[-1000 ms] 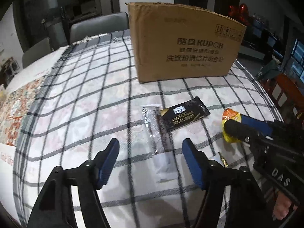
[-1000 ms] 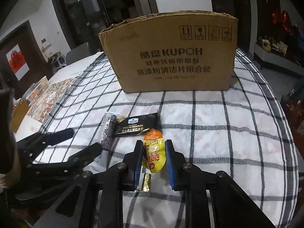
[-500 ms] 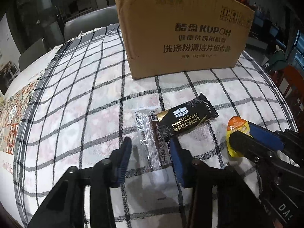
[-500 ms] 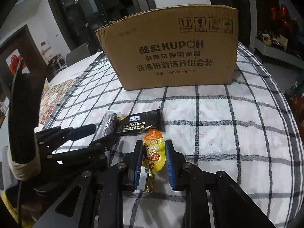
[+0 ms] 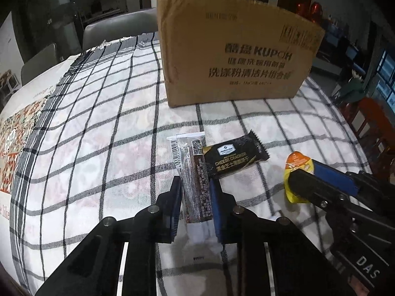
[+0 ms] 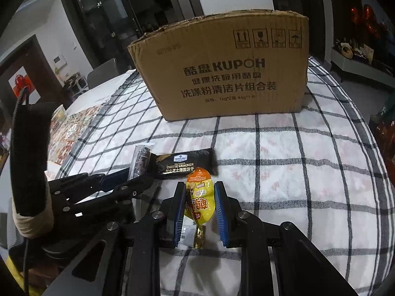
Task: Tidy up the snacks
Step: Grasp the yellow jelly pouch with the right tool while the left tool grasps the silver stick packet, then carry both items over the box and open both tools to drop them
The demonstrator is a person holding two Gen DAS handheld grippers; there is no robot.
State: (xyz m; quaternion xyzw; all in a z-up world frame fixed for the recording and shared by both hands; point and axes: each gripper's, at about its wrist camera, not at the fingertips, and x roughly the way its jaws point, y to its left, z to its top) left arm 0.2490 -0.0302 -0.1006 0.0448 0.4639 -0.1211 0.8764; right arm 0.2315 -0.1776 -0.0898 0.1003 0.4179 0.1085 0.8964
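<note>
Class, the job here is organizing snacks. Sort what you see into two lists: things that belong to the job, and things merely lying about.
Job:
- brown stick snack in clear wrapper
- black cheese cracker packet
- yellow-orange snack pouch
- brown cardboard box

Lying about:
- grey chair
- patterned mat
- checked tablecloth

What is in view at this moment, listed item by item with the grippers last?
cardboard box: one, brown with dark print, standing at the far side of the cloth.
checked cloth: one, white with dark lines, covering the table.
cracker pack: one, black and gold, lying flat in front of the box.
long stick pack: one, clear and brown, between the left pads, beside the cracker pack.
yellow pouch: one, yellow with orange top, between the right pads.
chairs: two, grey, behind the table.
left gripper: one, black with blue pads, just closed onto the stick pack.
right gripper: one, black with blue pads, closed on the pouch.
</note>
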